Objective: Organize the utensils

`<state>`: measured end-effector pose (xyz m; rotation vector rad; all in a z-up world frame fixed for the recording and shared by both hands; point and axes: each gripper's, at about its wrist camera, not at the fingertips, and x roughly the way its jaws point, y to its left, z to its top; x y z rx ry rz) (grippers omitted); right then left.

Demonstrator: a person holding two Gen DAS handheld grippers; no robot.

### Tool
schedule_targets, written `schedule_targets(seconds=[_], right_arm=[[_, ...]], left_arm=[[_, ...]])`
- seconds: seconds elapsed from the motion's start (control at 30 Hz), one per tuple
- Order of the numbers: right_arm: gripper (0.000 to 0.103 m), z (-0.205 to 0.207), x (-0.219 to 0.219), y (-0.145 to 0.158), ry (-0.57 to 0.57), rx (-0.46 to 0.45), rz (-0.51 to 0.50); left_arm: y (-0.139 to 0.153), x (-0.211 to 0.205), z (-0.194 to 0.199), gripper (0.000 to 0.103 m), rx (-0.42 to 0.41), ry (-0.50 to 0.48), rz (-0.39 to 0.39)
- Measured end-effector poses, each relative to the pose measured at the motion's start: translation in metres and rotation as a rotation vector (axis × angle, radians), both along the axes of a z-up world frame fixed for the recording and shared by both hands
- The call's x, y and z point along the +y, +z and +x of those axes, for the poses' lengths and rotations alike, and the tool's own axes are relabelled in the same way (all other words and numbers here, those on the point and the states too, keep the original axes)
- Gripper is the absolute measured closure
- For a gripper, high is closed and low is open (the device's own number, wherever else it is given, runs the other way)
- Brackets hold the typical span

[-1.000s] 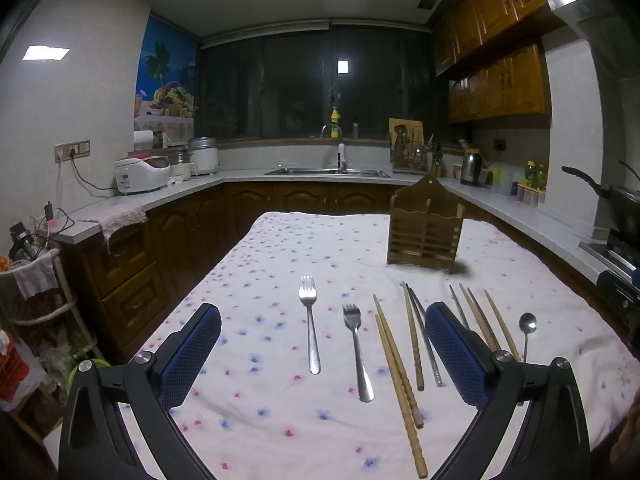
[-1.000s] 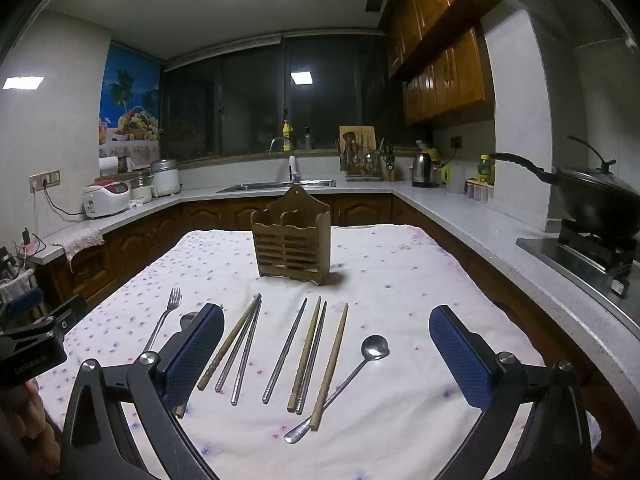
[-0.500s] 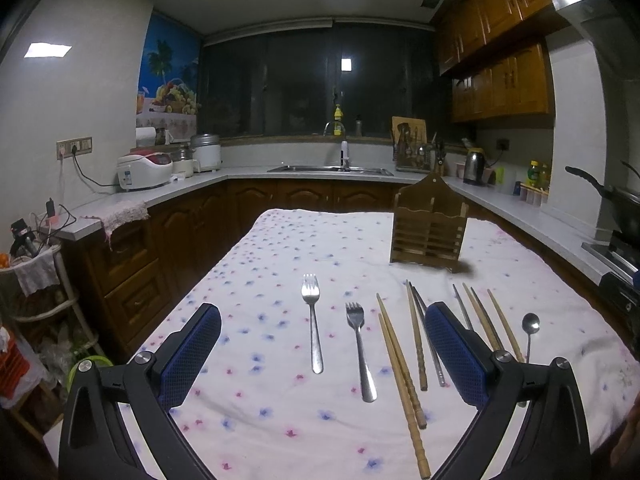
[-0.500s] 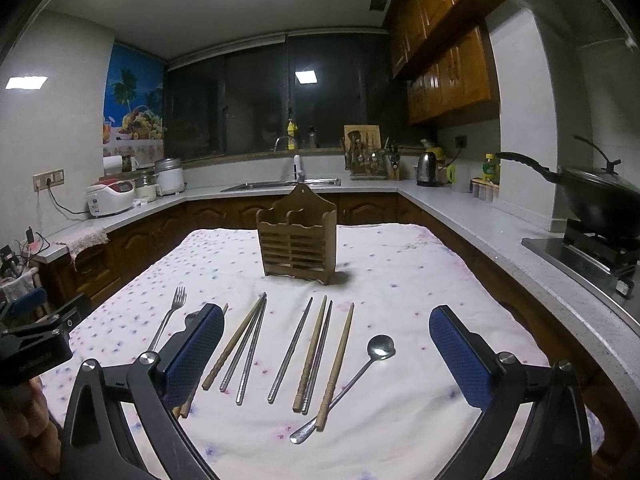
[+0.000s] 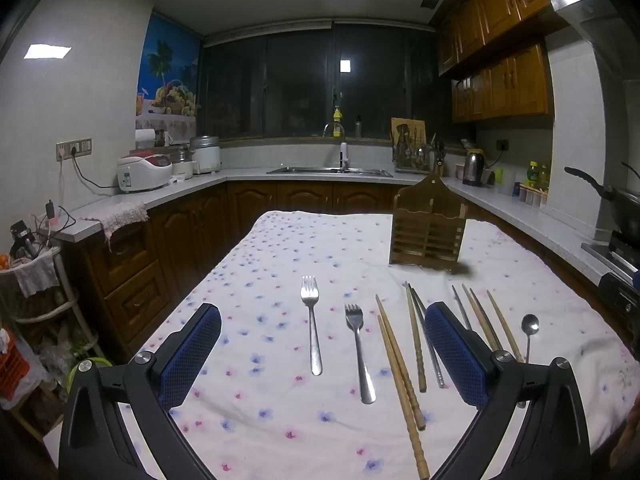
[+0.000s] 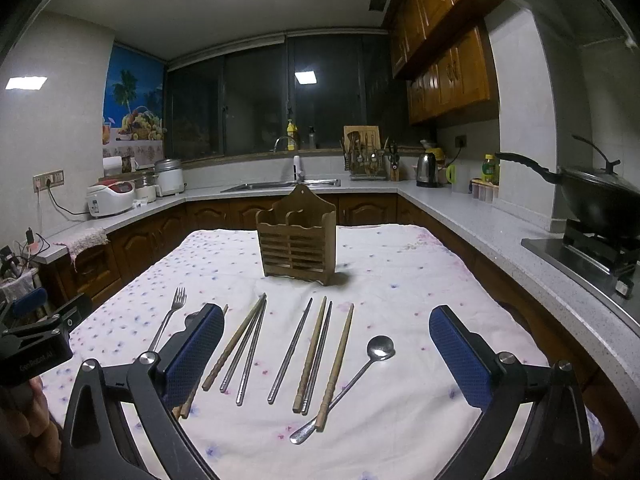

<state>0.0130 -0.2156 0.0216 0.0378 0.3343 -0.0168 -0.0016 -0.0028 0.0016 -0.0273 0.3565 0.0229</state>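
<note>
A wooden utensil holder (image 5: 428, 236) (image 6: 298, 240) stands upright at the far middle of the flowered tablecloth (image 5: 280, 264). In front of it lie two forks (image 5: 312, 320) (image 5: 358, 344), several wooden and metal chopsticks (image 5: 400, 364) (image 6: 312, 348) and a small spoon (image 5: 529, 326) (image 6: 380, 350). My left gripper (image 5: 322, 354) hovers open above the forks with nothing between its blue pads. My right gripper (image 6: 326, 354) hovers open over the chopsticks and spoon, also empty. The left gripper (image 6: 36, 340) shows at the left edge of the right wrist view, held by a hand.
Kitchen counters (image 5: 168, 196) run along the left, back and right. A sink (image 5: 328, 170) lies at the back. A wok (image 6: 600, 196) sits on a stove at the right. Rice cookers (image 5: 146, 172) stand at the back left.
Both grippers have risen and tilted slightly, so the utensils sit a little lower and nearer in view. Nothing on the table has moved.
</note>
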Motion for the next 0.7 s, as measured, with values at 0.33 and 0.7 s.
schedule_targets(seconds=[0.33,0.7], right_arm=[[0.0,0.0,0.002,-0.001,-0.003,0.004,0.001],[0.0,0.021,-0.008,-0.005,0.044,0.076,0.066]], left_arm=[[-0.002,0.0,0.0,0.001,0.0,0.001,-0.002],[-0.004,0.01,0.038,0.001,0.118,-0.041,-0.067]])
